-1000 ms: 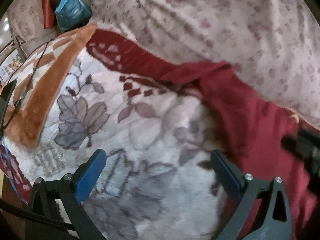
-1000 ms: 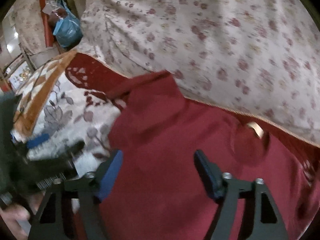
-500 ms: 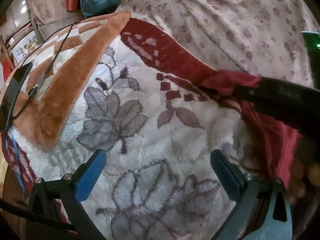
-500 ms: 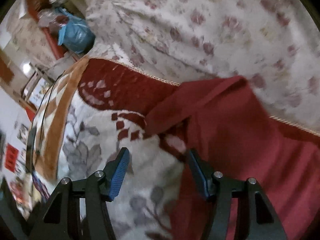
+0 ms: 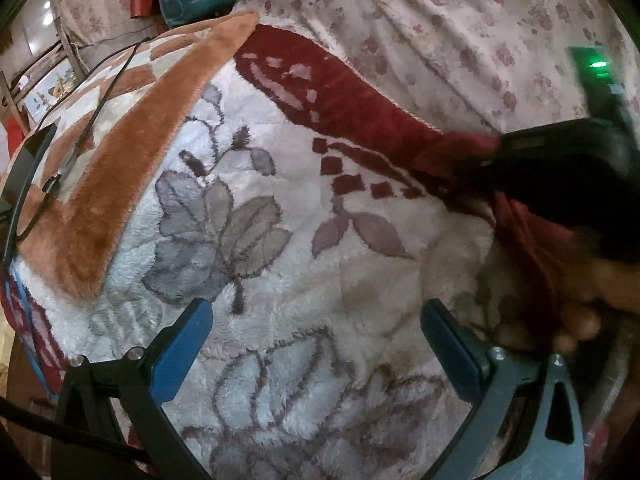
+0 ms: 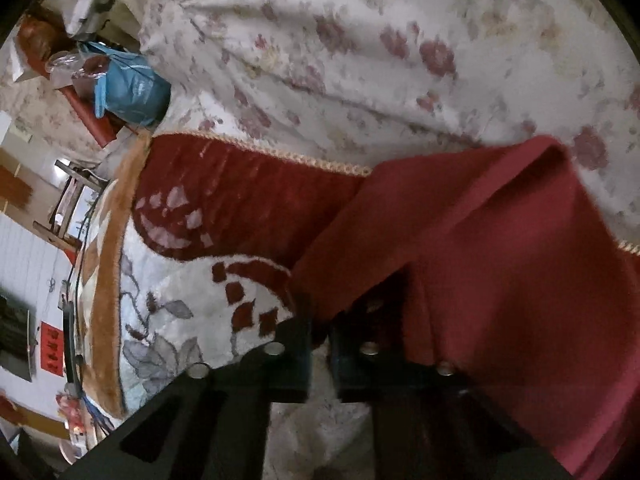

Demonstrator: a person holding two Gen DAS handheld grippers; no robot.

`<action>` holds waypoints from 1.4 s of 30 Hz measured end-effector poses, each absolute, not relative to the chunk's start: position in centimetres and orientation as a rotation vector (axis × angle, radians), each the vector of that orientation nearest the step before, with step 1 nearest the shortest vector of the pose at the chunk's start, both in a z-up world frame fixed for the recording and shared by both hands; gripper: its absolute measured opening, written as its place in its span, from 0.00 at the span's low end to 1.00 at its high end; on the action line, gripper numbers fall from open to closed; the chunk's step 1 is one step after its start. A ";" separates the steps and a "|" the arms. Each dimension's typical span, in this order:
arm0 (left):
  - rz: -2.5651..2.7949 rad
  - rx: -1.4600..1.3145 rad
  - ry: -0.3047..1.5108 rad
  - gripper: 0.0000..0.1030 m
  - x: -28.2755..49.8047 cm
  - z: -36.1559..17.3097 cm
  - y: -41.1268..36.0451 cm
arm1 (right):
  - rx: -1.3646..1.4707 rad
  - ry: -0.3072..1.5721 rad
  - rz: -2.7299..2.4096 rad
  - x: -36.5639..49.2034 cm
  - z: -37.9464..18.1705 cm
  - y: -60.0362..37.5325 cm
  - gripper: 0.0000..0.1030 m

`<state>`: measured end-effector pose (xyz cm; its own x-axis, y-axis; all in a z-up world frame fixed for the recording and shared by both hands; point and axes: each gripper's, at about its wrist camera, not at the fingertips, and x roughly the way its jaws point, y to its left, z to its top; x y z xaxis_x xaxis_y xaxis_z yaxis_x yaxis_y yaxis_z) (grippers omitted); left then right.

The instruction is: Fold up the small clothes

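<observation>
1. Our right gripper [image 6: 320, 344] has its fingers pinched on the red garment's [image 6: 500, 248] edge.
2. Our left gripper [image 5: 316, 344] gapes over open blanket [image 5: 280, 280].
3. We read no writing.

surface: plush floral blanket [image 5: 280, 280] | on it: red garment [image 6: 500, 280], floral sheet [image 6: 360, 60]

Fluffy plush blanket [image 5: 304, 280]; matt red cloth garment [image 6: 500, 260]
</observation>
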<state>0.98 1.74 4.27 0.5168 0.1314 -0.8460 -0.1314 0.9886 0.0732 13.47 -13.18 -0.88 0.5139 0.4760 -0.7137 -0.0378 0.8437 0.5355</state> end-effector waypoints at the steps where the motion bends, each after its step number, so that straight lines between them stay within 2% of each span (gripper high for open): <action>1: 0.161 -0.003 1.016 1.00 1.0 4.2 1.8 | 0.490 0.974 0.332 13.0 -0.1 -13.6 0.06; 10: 0.166 0.010 0.999 1.00 0.8 4.4 1.0 | 0.393 0.840 0.434 3.1 9.3 -20.4 0.06; 16: 0.153 0.031 0.981 1.00 0.1 4.5 -0.1 | 0.362 0.825 0.348 -3.6 11.6 -25.8 0.06; 23: 0.046 0.026 0.929 1.00 -1.2 5.3 -1.8 | 0.361 0.851 0.188 -10.7 11.0 -33.7 0.06; 28: -0.097 0.060 0.887 1.00 -2.3 5.8 -4.5 | 0.395 0.923 0.101 -13.6 8.5 -37.8 0.06; 34: -0.205 0.160 0.866 1.00 -3.6 5.2 -8.0 | 0.404 0.937 0.061 -15.0 7.5 -39.9 0.06; 42: -0.121 0.183 0.957 1.00 -2.3 3.1 -7.5 | 0.325 1.038 -0.147 -14.7 5.1 -42.4 0.07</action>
